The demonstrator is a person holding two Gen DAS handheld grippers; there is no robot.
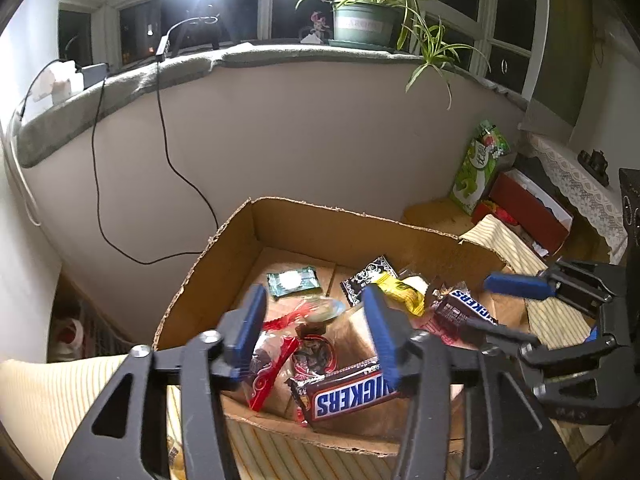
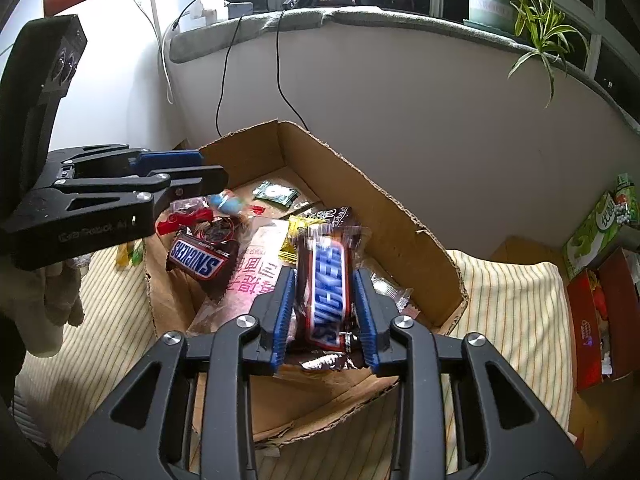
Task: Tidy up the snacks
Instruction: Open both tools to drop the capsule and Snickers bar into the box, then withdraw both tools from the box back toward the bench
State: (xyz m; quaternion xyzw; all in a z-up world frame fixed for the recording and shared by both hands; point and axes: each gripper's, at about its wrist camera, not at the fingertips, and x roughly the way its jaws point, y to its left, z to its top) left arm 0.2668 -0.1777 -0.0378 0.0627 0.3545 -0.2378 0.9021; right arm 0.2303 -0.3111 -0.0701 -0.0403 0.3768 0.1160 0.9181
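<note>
An open cardboard box (image 1: 320, 216) (image 2: 360, 176) on a striped cloth holds several snacks. My left gripper (image 1: 314, 328) (image 2: 208, 172) hovers open over its near left part, nothing between its fingers. Below it lie a Snickers bar (image 1: 352, 394) (image 2: 198, 260) and a red-trimmed clear bag (image 1: 276, 368). My right gripper (image 2: 324, 320) (image 1: 496, 308) is over the box's right side with a second Snickers bar (image 2: 328, 288) (image 1: 466, 308) between its fingers. That bar is blurred and stands lengthwise, and the pads look slightly clear of it. A green packet (image 1: 294, 280) and a yellow packet (image 1: 404, 292) lie further back.
A striped cloth (image 2: 512, 312) covers the surface around the box. A green carton (image 1: 480, 164) and a red box (image 1: 524, 208) stand at the right. A wall with a hanging cable (image 1: 160, 140) rises behind, with a potted plant (image 1: 364, 24) on the sill. A gloved hand (image 2: 60, 300) holds the left gripper.
</note>
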